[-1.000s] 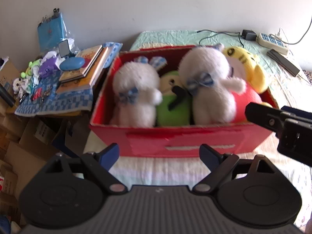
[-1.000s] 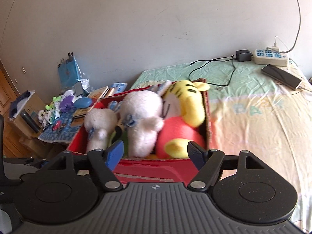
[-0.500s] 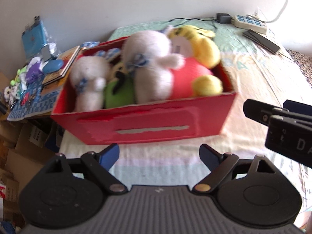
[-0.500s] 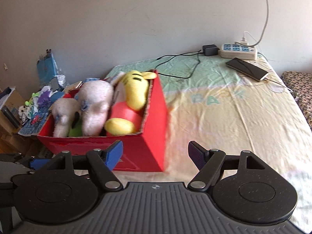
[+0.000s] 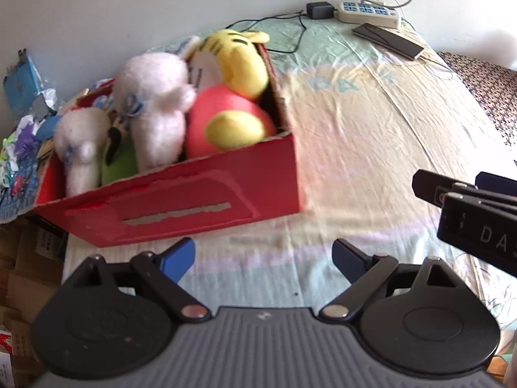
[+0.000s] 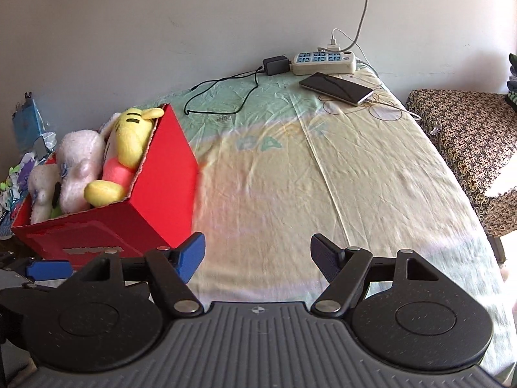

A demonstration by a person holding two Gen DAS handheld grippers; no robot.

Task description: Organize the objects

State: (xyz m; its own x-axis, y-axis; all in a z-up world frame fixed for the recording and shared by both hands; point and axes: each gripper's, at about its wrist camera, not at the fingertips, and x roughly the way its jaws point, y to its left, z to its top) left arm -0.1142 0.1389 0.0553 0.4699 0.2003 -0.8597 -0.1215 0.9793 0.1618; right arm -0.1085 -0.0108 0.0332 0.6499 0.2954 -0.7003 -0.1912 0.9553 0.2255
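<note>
A red cardboard box (image 5: 194, 200) sits at the bed's left edge. It holds a yellow tiger plush (image 5: 239, 64), two white plush animals (image 5: 155, 97) and a green toy (image 5: 119, 161). My left gripper (image 5: 263, 252) hovers over the sheet just in front of the box's right end; its jaws are opening and nothing is between them. My right gripper (image 6: 257, 247) is open and empty over bare sheet, to the right of the box (image 6: 168, 174). It shows at the right edge of the left wrist view (image 5: 452, 194), apart from the box.
A power strip (image 6: 323, 61), a charger with a black cable (image 6: 274, 64) and a phone (image 6: 336, 89) lie at the bed's far end. A patterned seat (image 6: 468, 135) stands to the right. A cluttered side table (image 5: 19, 148) and cardboard boxes (image 5: 19, 258) are at the left.
Both grippers have swung to the right, away from the box front. The box slid to the left in both views, and more of the bed sheet now shows.
</note>
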